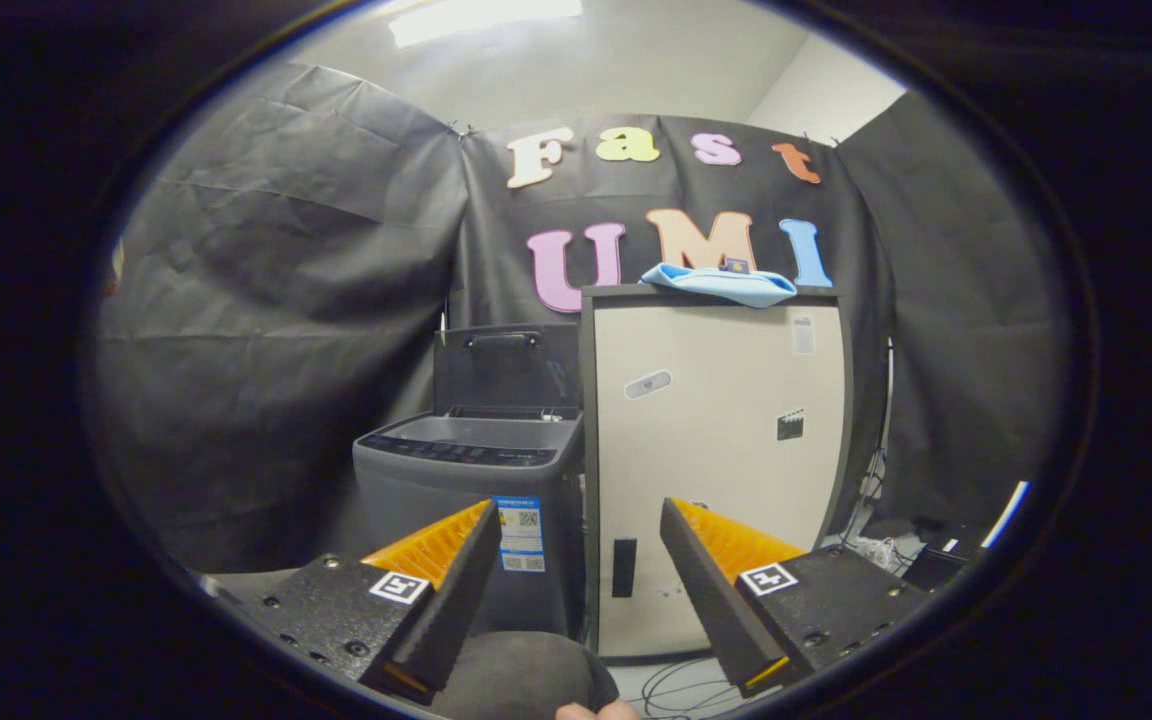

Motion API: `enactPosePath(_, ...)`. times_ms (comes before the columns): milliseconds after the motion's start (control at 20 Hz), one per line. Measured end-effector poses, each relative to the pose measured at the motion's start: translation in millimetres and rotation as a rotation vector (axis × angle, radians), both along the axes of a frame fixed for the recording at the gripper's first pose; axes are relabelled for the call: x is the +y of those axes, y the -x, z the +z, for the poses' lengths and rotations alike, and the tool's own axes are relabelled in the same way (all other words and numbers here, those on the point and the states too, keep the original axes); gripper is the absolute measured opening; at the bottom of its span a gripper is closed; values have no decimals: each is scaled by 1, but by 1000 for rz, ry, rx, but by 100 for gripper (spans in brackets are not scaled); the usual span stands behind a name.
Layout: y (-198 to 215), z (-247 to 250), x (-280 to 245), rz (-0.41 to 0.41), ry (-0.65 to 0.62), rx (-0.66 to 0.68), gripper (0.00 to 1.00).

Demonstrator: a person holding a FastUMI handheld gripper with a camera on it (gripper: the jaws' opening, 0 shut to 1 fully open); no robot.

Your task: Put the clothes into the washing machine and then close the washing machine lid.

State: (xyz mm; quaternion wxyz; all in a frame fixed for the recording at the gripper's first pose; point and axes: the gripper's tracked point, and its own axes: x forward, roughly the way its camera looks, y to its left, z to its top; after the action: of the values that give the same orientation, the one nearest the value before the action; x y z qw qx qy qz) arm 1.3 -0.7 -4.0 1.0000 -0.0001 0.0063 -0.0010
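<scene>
A light blue cloth lies folded on top of a tall cream cabinet, far beyond my fingers. Left of the cabinet stands a grey top-loading washing machine with its dark lid raised upright. My gripper is open, well back from both, with nothing between its fingers. The machine's front shows past the left finger and the cabinet's lower front lies between the two fingers.
Black cloth walls enclose the booth on the left, back and right. Cables lie on the floor below the cabinet, and more wires and dark boxes sit at the cabinet's right. A dark rounded shape and a fingertip sit close under the fingers.
</scene>
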Motion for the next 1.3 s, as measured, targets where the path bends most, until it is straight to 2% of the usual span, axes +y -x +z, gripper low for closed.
enactPosePath(400, 0, 0, 3, 2, -10, 0, 97)
enactPosePath(600, -3, 7, 0, -22, 39, -10, 97)
enactPosePath(750, -9, 5, 2, -25, 12, 12, 97)
enactPosePath(950, -18, 18, 0, -50, -15, 11, 97)
enactPosePath(1300, -41, 49, -5, -99, 36, 24, 98)
